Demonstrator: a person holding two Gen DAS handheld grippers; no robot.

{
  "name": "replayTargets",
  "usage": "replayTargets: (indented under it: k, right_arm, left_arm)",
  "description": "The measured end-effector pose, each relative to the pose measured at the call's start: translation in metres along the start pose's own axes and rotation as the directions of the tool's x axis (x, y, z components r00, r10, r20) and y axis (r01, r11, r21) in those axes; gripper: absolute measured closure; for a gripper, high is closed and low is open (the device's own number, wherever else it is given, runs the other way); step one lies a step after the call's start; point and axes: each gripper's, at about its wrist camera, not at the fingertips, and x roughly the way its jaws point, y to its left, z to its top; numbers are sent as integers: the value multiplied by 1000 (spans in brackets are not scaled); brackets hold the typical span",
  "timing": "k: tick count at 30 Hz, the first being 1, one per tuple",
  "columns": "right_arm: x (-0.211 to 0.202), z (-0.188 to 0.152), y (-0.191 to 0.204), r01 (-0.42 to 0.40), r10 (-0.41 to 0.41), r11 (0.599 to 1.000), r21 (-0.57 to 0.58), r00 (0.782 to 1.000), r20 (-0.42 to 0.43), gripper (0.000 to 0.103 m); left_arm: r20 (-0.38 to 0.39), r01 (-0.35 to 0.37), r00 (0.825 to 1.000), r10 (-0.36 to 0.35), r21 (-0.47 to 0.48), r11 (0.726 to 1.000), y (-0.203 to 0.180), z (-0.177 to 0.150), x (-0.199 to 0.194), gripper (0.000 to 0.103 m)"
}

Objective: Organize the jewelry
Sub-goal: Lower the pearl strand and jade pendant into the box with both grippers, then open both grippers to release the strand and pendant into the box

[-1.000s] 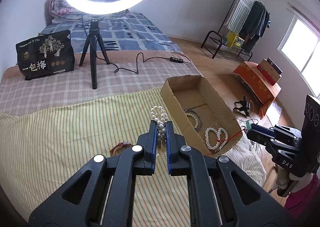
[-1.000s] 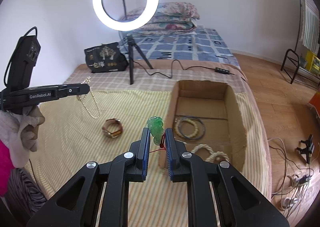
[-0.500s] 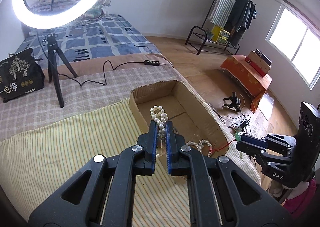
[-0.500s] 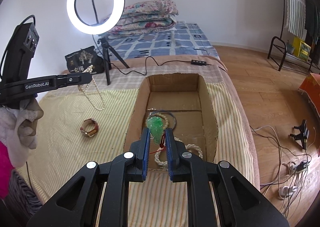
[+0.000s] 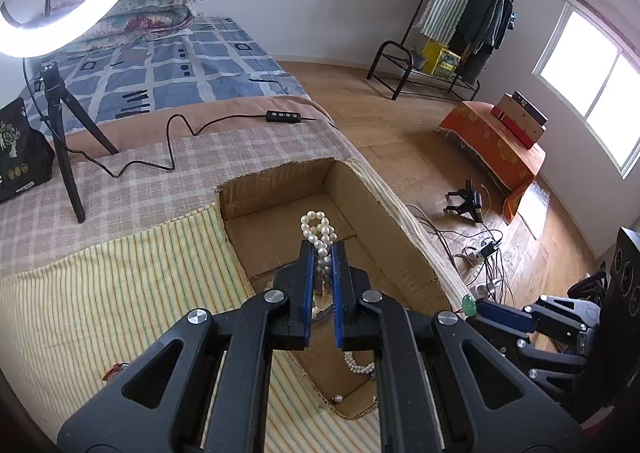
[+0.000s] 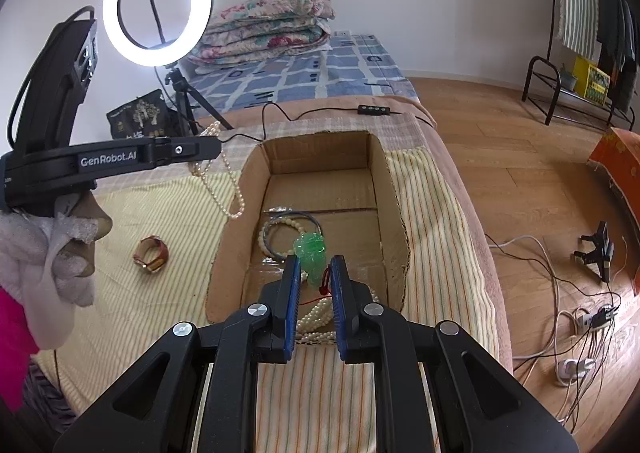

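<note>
Surface: a bed spread with a yellow striped cloth (image 6: 120, 293), a pink checked blanket (image 5: 120, 173) beyond it and a blue patchwork quilt (image 5: 180, 73) at the far end.
Room: white walls, wooden floor (image 6: 500, 141), one clothes rack (image 5: 460, 21), one lit ring light on a black tripod (image 6: 157, 5).
Box: one open brown cardboard box (image 6: 384, 181) on the striped cloth near the bed's edge.
In the box: two bead bracelets, one dark and one pale (image 6: 280, 231), and a cream bead string (image 6: 316, 317).
On the cloth: one brown ring-shaped bangle (image 6: 151, 260), left of the box.
Left gripper (image 5: 322, 249): jaws nearly closed, pinching a white pearl necklace (image 5: 318, 227) above the box.
Right gripper (image 6: 315, 265): jaws narrow, clamping a green jade pendant on a red cord (image 6: 311, 253) over the box.
</note>
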Motion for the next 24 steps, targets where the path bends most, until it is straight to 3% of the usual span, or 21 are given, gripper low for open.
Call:
replayTargets:
  k: [12,24]
  right_arm:
    - [19,-11,0,13,-13,1000,-13,998,-58,90]
    - [29,-15,3,19,-21,1000,-21,995,-93,90]
  left_arm:
    - [-26,-54,998,53,-44,998,-20,-13,47,97]
    - [-19,-76,997,75,-37,996,-29,-18,55,97]
